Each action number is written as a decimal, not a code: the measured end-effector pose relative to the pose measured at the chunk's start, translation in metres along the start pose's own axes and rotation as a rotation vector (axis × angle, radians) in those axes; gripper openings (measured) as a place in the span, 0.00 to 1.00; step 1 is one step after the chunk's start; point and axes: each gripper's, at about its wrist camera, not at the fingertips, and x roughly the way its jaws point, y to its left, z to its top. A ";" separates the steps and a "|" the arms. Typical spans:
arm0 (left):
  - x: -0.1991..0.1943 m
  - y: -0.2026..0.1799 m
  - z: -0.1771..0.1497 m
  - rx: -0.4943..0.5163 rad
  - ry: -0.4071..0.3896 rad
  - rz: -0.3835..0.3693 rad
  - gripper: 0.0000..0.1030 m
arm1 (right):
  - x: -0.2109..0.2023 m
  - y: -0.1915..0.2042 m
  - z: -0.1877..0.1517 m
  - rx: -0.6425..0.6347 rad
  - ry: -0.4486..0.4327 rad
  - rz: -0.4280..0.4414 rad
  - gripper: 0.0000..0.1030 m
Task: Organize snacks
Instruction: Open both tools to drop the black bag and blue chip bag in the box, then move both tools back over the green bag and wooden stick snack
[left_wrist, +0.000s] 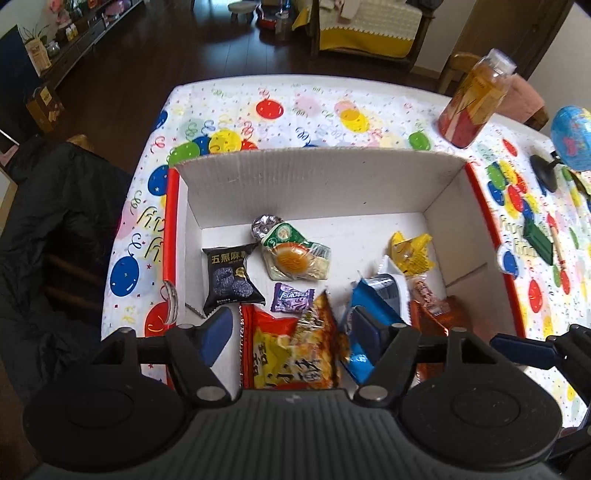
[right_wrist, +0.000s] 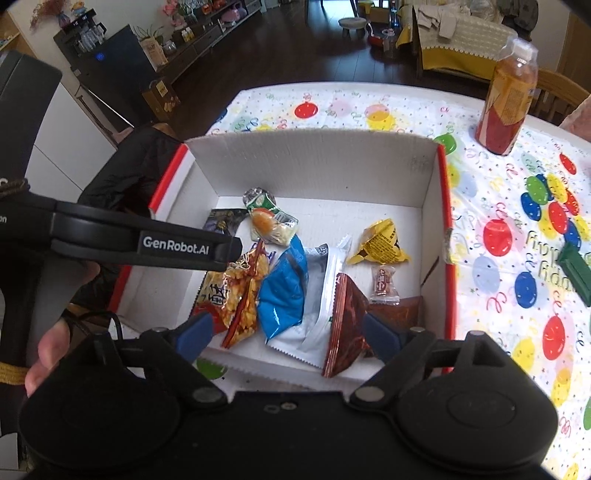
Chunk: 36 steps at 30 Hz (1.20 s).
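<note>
A white cardboard box with red edges (left_wrist: 314, 177) (right_wrist: 310, 166) holds several snack packets: a black sesame packet (left_wrist: 231, 280), a clear pastry pack (left_wrist: 291, 260) (right_wrist: 271, 223), a purple candy (left_wrist: 291, 297), a yellow packet (left_wrist: 410, 253) (right_wrist: 382, 242), a blue packet (left_wrist: 369, 317) (right_wrist: 284, 291) and an orange peanut bag (left_wrist: 295, 347) (right_wrist: 242, 295). My left gripper (left_wrist: 290, 332) is open above the box's near side, over the peanut bag. My right gripper (right_wrist: 286, 332) is open and empty over the near packets. The left gripper's body (right_wrist: 147, 245) crosses the right wrist view.
A tall drink bottle (left_wrist: 474, 99) (right_wrist: 508, 96) stands on the balloon tablecloth (left_wrist: 295, 107) beyond the box's right corner. A small globe (left_wrist: 570, 140) and a green object (left_wrist: 537, 240) (right_wrist: 574, 273) lie to the right. A dark jacket on a chair (left_wrist: 55, 229) is at left.
</note>
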 end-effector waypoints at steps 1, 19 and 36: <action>-0.004 0.000 -0.001 0.004 -0.009 -0.002 0.69 | -0.004 0.001 -0.001 0.001 -0.008 -0.002 0.97; -0.072 -0.043 -0.029 0.083 -0.173 -0.073 0.89 | -0.084 -0.032 -0.041 0.051 -0.167 0.012 1.00; -0.056 -0.185 -0.023 0.078 -0.197 -0.064 0.96 | -0.122 -0.192 -0.067 0.035 -0.164 -0.094 0.95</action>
